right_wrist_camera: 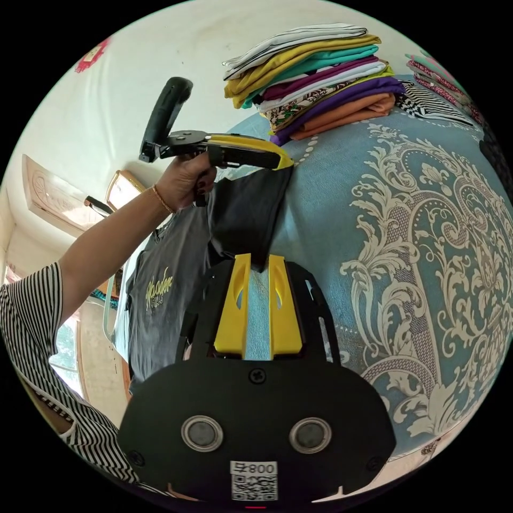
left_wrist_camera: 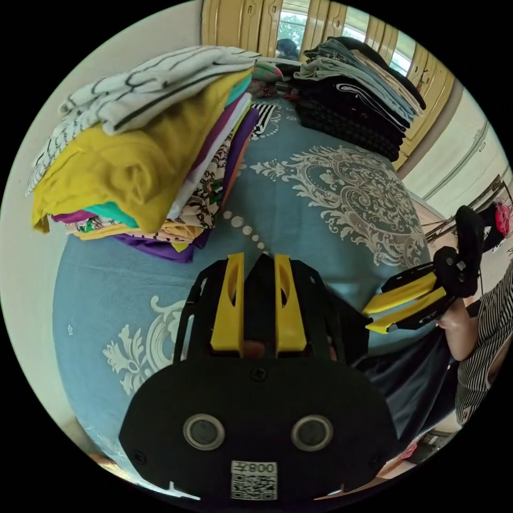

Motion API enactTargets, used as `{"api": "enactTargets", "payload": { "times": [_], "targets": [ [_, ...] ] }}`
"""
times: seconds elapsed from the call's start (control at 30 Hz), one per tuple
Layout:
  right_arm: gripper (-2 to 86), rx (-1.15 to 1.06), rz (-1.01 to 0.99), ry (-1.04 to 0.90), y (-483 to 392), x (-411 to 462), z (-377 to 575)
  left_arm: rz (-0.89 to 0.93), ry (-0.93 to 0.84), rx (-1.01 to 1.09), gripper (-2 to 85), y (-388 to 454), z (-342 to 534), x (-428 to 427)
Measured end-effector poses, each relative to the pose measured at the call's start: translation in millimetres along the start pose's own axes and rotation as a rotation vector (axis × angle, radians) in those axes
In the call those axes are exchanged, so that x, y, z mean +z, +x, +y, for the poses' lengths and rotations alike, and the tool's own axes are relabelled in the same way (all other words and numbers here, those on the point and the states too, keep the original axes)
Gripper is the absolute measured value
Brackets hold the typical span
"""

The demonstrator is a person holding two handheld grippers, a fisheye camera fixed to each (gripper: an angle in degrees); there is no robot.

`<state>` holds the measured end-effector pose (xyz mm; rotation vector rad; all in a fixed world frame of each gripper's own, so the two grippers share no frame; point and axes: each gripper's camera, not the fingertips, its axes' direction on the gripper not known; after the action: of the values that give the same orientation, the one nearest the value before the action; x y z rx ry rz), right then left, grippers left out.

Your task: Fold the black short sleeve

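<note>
The black short sleeve shirt (right_wrist_camera: 171,288) is held up off the edge of the bed (right_wrist_camera: 406,224), hanging down loosely. It's dark with a yellowish print on the front, and one corner is bunched up top.

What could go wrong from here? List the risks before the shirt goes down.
1. Most of the black short sleeve shirt hangs over the bed's edge; its weight might drag it out of the left claw or the right claw.
2. Each claw pinches only a small bit of fabric, so one corner may slip and the shirt land crooked.
3. The colourful folded stack sits close on the blue bedspread; a wide swing could topple it.
</note>
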<state>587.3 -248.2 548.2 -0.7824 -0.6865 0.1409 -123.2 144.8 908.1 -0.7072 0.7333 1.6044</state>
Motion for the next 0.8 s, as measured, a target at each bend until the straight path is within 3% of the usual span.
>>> {"api": "enactTargets", "payload": {
  "times": [0.33, 0.5, 0.8],
  "targets": [
    [1.3, -0.017, 0.019, 0.019, 4, 5, 13, 0.008, 0.138, -0.029, 1.1, -14, -13, 2],
    [0.5, -0.067, 0.039, 0.102, -7, -2, 23, 0.035, 0.289, -0.130, 0.7, -43, 19, -30],
    [0.2, -0.232, -0.104, 0.295, -40, -15, 45, 0.139, 0.522, -0.337, 0.6, -96, 111, -66]
  ]
}}
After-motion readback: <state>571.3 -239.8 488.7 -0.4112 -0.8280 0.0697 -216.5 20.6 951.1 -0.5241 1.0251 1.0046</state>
